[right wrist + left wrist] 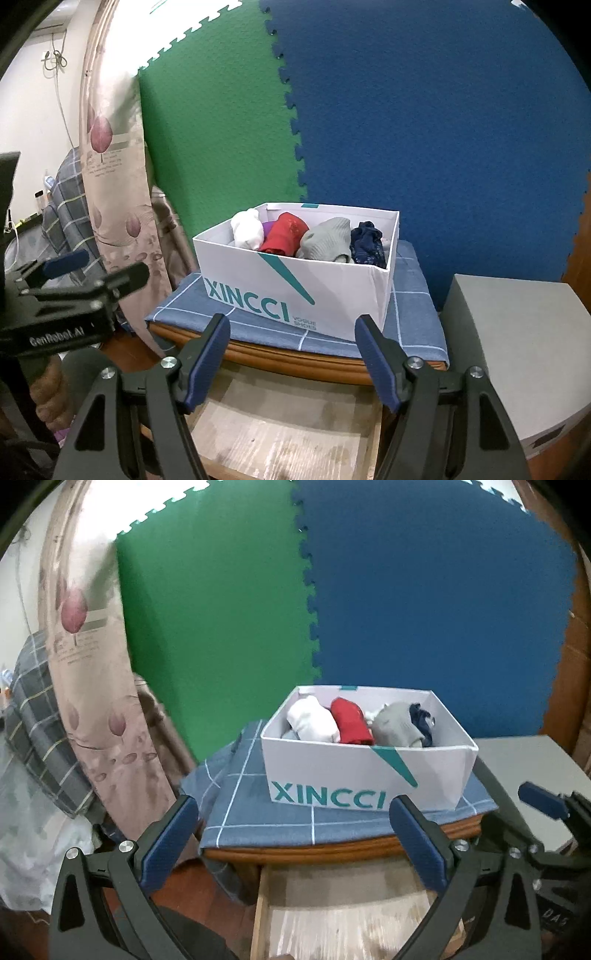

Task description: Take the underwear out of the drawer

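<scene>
Right wrist: box [317,291] w/ rolled underwear [325,238]; drawer [280,439] bare.

Green foam mat [221,602] far left, blue foam mat [436,602] far right, floral curtain [92,686] left, grey box [517,343] near right, blue checked cloth [410,317] on tabletop.

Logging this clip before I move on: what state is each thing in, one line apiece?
Drawer: pulled open, visible part bare.
White box: open-topped, on the blue checked cloth.
Rolled underwear: all inside the box, side by side.
Left gripper: open, holding nothing.
Right gripper: open, holding nothing.
Grey box: closed, beside the table.
</scene>
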`<act>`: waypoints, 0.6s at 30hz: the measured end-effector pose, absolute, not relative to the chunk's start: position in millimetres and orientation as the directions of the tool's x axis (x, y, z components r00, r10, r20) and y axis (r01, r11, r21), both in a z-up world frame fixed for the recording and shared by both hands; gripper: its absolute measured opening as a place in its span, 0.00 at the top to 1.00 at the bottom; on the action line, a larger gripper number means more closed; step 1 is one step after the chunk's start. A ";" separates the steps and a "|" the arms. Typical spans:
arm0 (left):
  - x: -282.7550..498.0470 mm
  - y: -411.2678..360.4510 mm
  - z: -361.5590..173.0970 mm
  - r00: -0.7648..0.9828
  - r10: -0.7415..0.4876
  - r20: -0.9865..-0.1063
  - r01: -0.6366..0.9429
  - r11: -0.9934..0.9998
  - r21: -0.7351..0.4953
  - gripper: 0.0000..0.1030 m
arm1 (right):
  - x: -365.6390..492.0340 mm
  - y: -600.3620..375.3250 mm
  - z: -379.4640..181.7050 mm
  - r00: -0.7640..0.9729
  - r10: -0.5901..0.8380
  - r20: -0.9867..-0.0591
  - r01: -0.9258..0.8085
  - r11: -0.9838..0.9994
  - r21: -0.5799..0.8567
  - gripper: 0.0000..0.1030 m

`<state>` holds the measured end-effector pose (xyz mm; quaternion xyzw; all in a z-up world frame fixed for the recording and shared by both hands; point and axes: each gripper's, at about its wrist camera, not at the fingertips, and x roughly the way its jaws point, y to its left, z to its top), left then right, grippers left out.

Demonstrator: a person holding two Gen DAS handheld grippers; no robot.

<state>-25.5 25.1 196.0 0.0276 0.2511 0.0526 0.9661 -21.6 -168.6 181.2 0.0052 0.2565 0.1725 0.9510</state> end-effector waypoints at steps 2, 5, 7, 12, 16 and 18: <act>-25.9 24.1 194.0 0.869 0.099 -0.485 -0.071 0.995 0.077 0.00 | -21.9 -168.8 181.5 0.809 0.332 -0.485 -0.325 0.940 0.102 0.30; -25.6 25.2 193.5 0.866 0.083 -0.493 -0.063 0.996 0.058 0.00 | -22.5 -168.3 180.8 0.805 0.335 -0.489 -0.328 0.939 0.103 0.30; -24.4 26.3 192.5 0.860 0.084 -0.503 -0.067 0.996 0.052 0.00 | -22.6 -166.9 180.3 0.802 0.337 -0.493 -0.332 0.938 0.102 0.30; -18.9 27.7 186.0 0.842 0.092 -0.532 -0.080 0.996 0.047 0.00 | -23.0 -164.2 178.9 0.797 0.338 -0.500 -0.337 0.937 0.095 0.30; -15.4 26.4 179.7 0.830 0.104 -0.548 -0.087 0.995 0.057 0.00 | -21.3 -165.1 176.5 0.794 0.335 -0.507 -0.329 0.938 0.105 0.30; -14.5 26.3 177.5 0.828 0.109 -0.549 -0.089 0.994 0.063 0.00 | -20.7 -165.9 175.9 0.796 0.330 -0.508 -0.322 0.941 0.106 0.30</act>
